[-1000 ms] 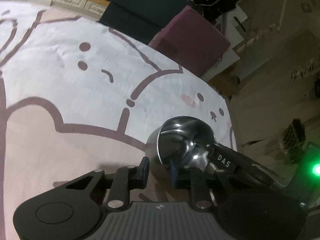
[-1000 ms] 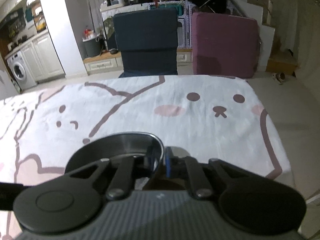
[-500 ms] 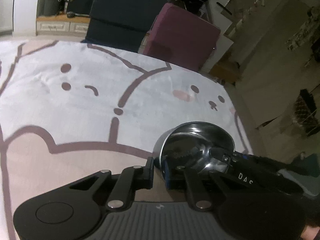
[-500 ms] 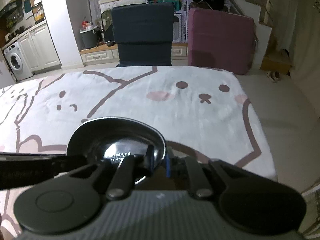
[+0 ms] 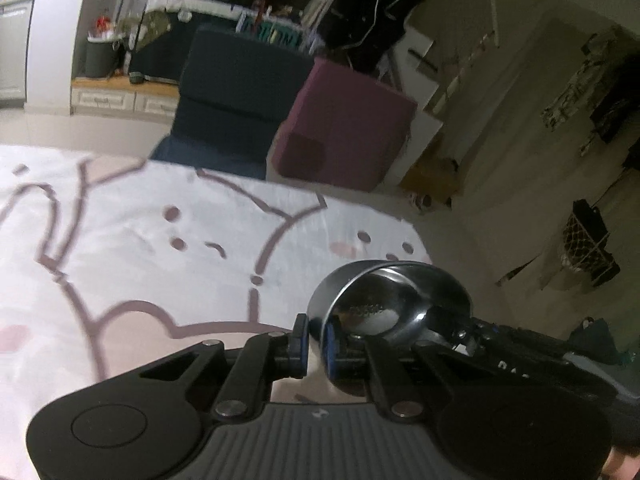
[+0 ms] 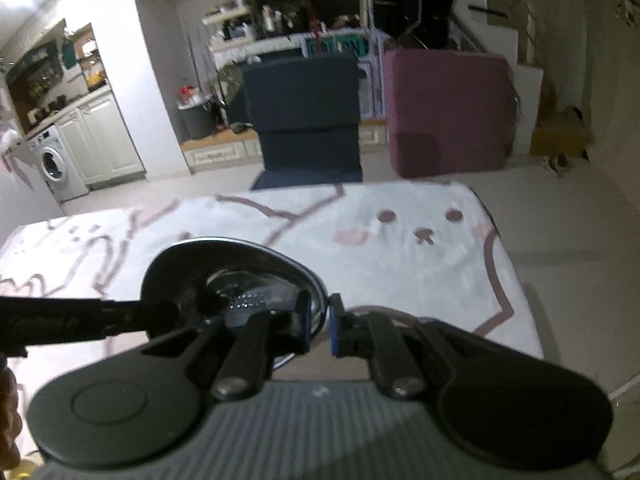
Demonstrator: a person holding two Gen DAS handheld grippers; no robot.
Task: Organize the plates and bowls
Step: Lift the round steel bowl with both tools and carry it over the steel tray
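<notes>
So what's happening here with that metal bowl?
A person holds a gripping tool in each hand, and both are clamped on one shiny round steel bowl. The left tool pinches one side of the rim and the right tool pinches the opposite side. The bowl appears to hang just above the white cloth with pink cartoon animal outlines. No plates or other bowls show.

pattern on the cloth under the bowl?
White cloth with pink-brown cartoon animal outlines and blushing faces; clearest in the right wrist view.

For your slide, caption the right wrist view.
Both tools grip one steel bowl by opposite rims above the cartoon-print cloth.
</notes>
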